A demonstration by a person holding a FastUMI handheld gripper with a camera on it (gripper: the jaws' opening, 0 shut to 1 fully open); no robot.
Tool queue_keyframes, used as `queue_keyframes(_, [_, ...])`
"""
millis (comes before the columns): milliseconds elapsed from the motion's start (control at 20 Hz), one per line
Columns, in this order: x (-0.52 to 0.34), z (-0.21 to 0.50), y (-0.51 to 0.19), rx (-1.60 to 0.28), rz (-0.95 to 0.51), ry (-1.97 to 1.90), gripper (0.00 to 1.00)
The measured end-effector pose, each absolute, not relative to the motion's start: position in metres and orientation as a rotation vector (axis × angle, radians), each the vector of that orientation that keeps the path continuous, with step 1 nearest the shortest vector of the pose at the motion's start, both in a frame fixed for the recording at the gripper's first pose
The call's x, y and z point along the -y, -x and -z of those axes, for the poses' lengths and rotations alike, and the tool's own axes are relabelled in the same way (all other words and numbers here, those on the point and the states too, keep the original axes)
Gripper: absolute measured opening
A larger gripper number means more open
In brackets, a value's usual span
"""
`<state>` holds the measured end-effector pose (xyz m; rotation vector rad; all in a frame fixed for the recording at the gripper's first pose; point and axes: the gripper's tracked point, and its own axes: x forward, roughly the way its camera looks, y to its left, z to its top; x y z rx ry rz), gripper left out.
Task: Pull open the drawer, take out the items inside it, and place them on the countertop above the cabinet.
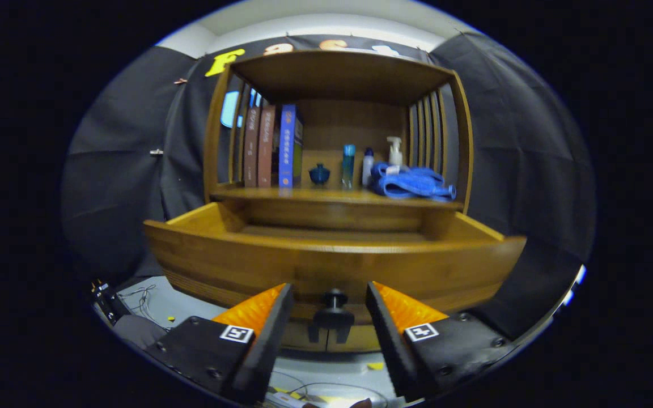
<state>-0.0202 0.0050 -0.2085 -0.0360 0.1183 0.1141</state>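
The gripper sits low in front of the cabinet with its two black, orange-faced fingers spread wide, holding nothing. Right between them is the small black round knob on the drawer's face, with clear air on either side, so neither finger is pressing on it. That spacing looks like a release after a pull, or a pause before moving off.

Just beyond the fingertips runs the broad front panel of the honey-coloured wooden drawer, standing well out from the cabinet body. It is open, and that is why the gripper is this far back. Over the front edge the drawer's side walls and a strip of its floor are visible, but the front panel hides most of the inside, so I can't make out what items lie in there.

Above the drawer is the wooden countertop shelf, the drop-off place. It already carries a row of upright books, a small dark-blue pot, a slim teal bottle, a white bottle with a blue cap, a white pump dispenser and a crumpled blue cloth. The freest space is at its front, between pot and cloth.

Below the fingers some loose wires are cut off.
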Motion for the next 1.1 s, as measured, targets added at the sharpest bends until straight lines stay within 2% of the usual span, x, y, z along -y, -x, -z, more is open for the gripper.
queue_keyframes(150, [-0.016, 0.143, 0.021, -0.090, -0.153, 0.066, 1.00])
queue_keyframes(300, [-0.013, 0.109, 0.000, -0.137, -0.128, -0.006, 0.99])
queue_keyframes(500, [-0.003, 0.105, -0.044, -0.310, -0.081, -0.103, 0.99])
queue_keyframes(900, [0.021, 0.207, -0.124, -0.874, -0.028, -0.093, 1.00])
queue_keyframes(1100, [0.020, 0.267, -0.130, -1.049, 0.002, 0.000, 0.97])
